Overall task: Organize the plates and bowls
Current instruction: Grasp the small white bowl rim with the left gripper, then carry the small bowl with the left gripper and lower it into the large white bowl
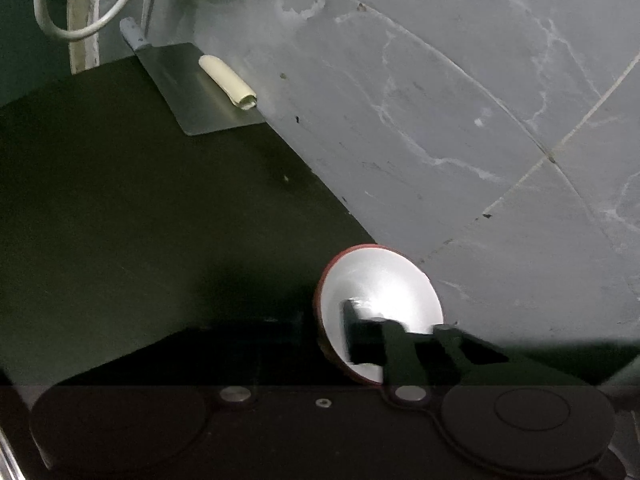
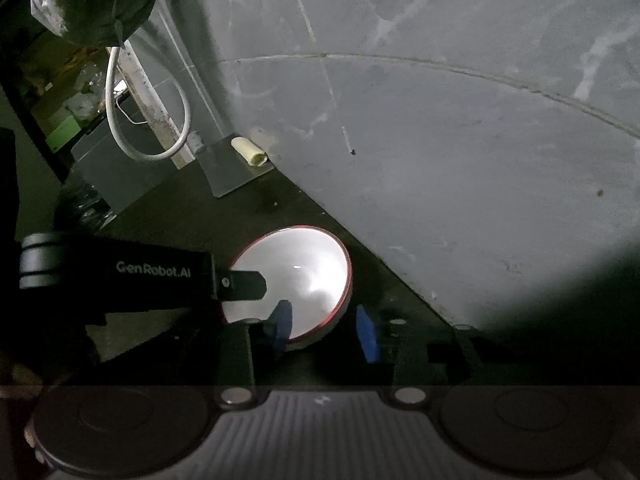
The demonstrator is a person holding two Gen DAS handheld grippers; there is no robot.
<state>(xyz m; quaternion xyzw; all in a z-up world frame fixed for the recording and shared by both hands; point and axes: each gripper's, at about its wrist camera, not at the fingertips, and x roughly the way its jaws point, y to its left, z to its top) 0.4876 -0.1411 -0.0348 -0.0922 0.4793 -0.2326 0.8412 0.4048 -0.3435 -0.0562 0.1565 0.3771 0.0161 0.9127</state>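
A bowl [image 1: 384, 280] [image 2: 296, 268], white inside with a red rim, sits on the dark counter [image 1: 140, 220] close to the grey wall. My left gripper [image 1: 334, 328] is shut on its left rim: one black finger [image 1: 360, 332] lies inside the bowl and the other is lost in shadow outside. In the right wrist view that gripper [image 2: 244, 286] reaches in from the left. My right gripper [image 2: 324, 330] straddles the near right rim, with one blue pad [image 2: 282, 326] inside and the other against the outer wall, shut on it.
A flat metal scraper [image 1: 192, 96] [image 2: 232, 168] carrying a cream roll [image 1: 228, 80] lies at the far end of the counter. A white cable loop [image 1: 80, 24] hangs by a pipe. The marbled tile wall [image 1: 460, 120] runs close along the right. A bagged bundle [image 2: 92, 4] hangs top left.
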